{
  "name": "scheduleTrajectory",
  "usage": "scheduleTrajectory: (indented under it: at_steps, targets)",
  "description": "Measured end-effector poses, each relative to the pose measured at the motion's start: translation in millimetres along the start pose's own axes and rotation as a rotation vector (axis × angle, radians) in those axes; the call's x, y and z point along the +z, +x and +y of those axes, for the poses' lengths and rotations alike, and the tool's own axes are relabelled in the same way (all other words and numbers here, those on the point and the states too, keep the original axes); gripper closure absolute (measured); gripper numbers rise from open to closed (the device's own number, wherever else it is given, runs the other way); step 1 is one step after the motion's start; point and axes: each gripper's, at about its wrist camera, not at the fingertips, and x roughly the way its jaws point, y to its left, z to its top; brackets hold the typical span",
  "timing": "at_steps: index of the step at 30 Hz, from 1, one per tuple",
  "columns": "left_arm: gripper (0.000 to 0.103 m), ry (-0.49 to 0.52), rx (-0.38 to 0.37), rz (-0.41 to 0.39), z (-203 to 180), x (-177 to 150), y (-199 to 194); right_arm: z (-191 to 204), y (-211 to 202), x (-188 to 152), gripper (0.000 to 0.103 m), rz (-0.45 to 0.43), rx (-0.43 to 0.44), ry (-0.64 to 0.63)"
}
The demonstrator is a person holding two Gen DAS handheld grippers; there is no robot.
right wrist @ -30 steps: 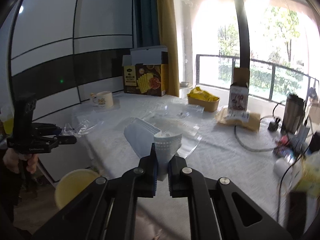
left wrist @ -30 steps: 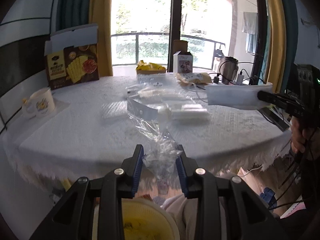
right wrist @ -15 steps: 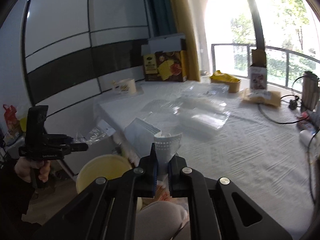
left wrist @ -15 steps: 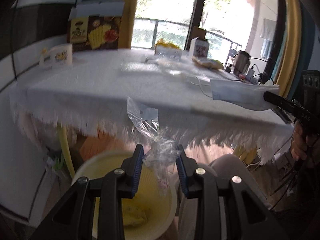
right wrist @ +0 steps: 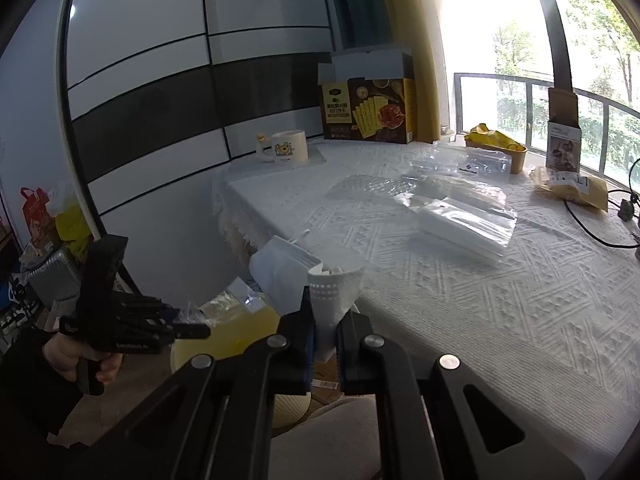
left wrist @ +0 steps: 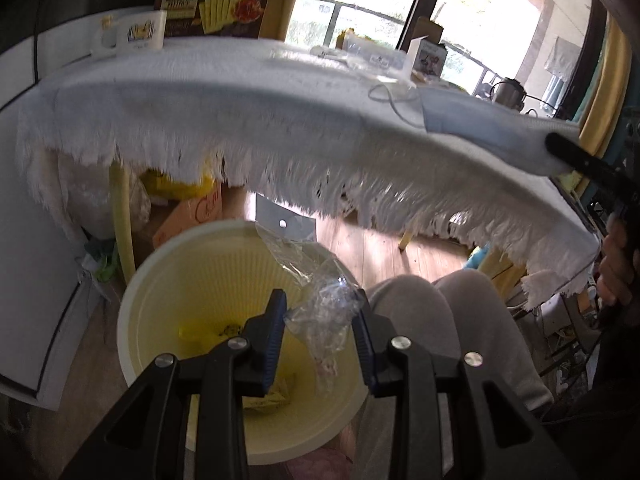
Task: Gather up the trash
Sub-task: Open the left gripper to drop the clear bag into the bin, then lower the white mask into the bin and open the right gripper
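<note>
**Table's still pretty loaded, floor under it too**

So the table (right wrist: 500, 300) has a white textured cloth with a ragged fringe hanging off the near edge. At the far-left corner sits a white mug (right wrist: 286, 148) with a cartoon print, and just behind it a brown-and-yellow cracker box (right wrist: 370, 110) standing upright with its lid flipped open. Mid-table there's a pile of clear plastic packaging (right wrist: 460, 208). Farther back: a tray of yellow packets (right wrist: 496, 146), a small upright carton (right wrist: 564, 148), a tan padded mailer (right wrist: 572, 188) and a black cable (right wrist: 592, 228). Down on the wood floor (left wrist: 384, 252) stands a pale yellow wastebasket (left wrist: 168, 280).
</note>
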Motion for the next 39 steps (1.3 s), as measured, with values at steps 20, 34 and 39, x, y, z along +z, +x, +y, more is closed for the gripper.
scheduleTrajectory:
  at_steps: [20,34,39]
  targets:
    - [0.040,-0.136,0.034,-0.067,58.8,-12.0,-20.7,37.9,68.6,1.5,0.095,0.118,0.026,-0.067]
    - [0.040,-0.210,0.107,-0.122,101.3,-18.5,-50.2,71.6,121.4,-14.7,0.095,0.260,0.014,-0.143]
    - [0.040,-0.215,0.114,-0.119,99.3,-19.2,-48.4,77.6,125.6,-19.6,0.089,0.289,0.010,-0.159]
